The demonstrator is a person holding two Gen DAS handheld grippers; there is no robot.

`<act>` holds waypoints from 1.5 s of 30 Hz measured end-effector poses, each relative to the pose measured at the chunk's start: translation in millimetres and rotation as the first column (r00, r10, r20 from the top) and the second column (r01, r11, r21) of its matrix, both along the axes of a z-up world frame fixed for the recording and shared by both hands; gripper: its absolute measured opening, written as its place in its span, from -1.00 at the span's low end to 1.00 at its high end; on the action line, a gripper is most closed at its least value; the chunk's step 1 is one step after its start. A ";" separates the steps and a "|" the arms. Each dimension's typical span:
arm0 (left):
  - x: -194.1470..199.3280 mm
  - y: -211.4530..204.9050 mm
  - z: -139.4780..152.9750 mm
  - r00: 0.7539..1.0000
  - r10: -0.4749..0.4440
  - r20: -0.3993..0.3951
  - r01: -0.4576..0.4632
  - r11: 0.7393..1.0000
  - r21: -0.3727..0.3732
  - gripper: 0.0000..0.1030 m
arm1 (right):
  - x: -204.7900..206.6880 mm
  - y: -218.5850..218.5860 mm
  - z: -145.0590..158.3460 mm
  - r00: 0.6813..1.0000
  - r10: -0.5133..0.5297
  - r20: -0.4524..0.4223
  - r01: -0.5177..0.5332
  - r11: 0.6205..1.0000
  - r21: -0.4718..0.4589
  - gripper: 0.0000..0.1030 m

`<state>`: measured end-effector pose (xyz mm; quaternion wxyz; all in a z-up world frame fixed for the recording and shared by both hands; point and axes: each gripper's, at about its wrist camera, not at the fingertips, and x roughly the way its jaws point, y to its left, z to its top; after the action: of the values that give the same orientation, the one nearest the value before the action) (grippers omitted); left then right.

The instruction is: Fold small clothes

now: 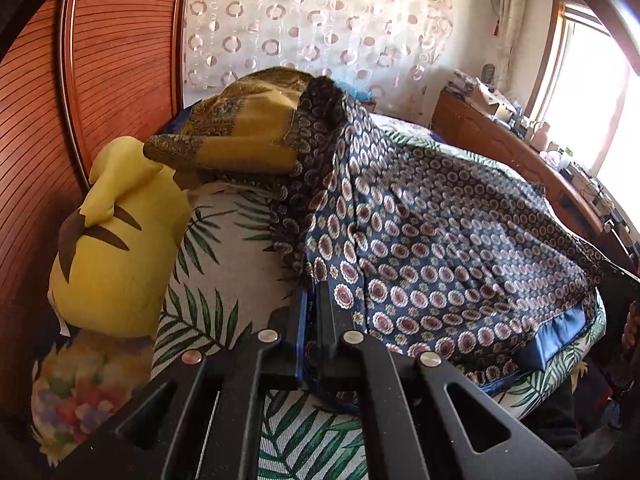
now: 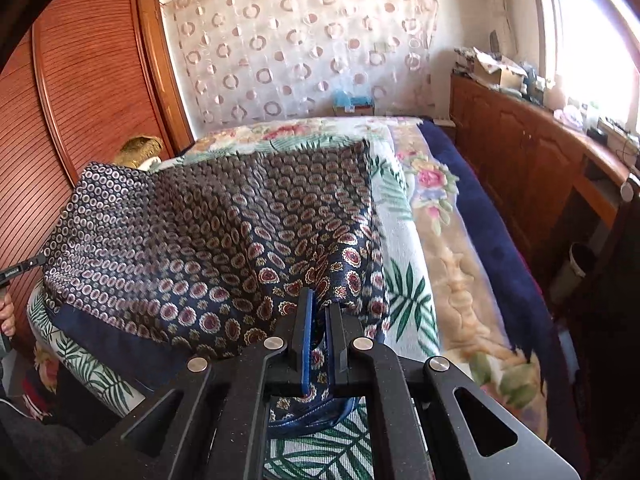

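A dark blue patterned garment with red-and-white medallions and a plain blue hem is stretched in the air above the bed between my two grippers. My left gripper is shut on its near left corner. My right gripper is shut on its near right corner, with cloth bunched between the fingers. The garment fills the middle of the right wrist view, its far edge resting on the bed. The other gripper's tip shows at the left edge there.
The bed has a leaf-print cover and a floral blanket. A yellow plush toy and folded ochre cloth lie at the left. A wooden wardrobe stands left, a wooden cabinet right.
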<state>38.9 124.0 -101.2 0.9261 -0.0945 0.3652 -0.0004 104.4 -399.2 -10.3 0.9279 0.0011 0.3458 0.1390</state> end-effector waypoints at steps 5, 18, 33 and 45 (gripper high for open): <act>0.8 -1.8 6.7 1.000 -0.010 0.017 0.010 1.000 -0.002 -0.51 | -13.8 -2.0 11.1 0.999 -0.002 0.047 0.004 1.000 -0.028 -0.85; 15.1 -0.3 -2.4 1.000 0.021 -0.007 -0.021 1.000 0.009 -0.09 | -20.9 6.9 -0.3 0.996 -0.014 0.089 0.019 0.998 -0.054 -0.44; 26.7 -7.1 -21.1 0.997 0.008 -0.071 -0.006 1.000 0.022 -0.09 | 45.8 1.5 -55.9 0.993 -0.050 -0.108 0.045 0.998 -0.045 -0.44; 29.4 -4.0 -30.2 0.996 0.012 -0.085 -0.011 1.000 0.009 -0.09 | 40.8 -14.4 -48.8 0.995 -0.100 -0.028 0.099 0.995 -0.011 -0.94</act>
<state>68.3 120.0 -131.4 0.9101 -0.0924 0.4039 0.0104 145.3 -413.5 -59.2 0.9286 0.0158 0.3594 0.0909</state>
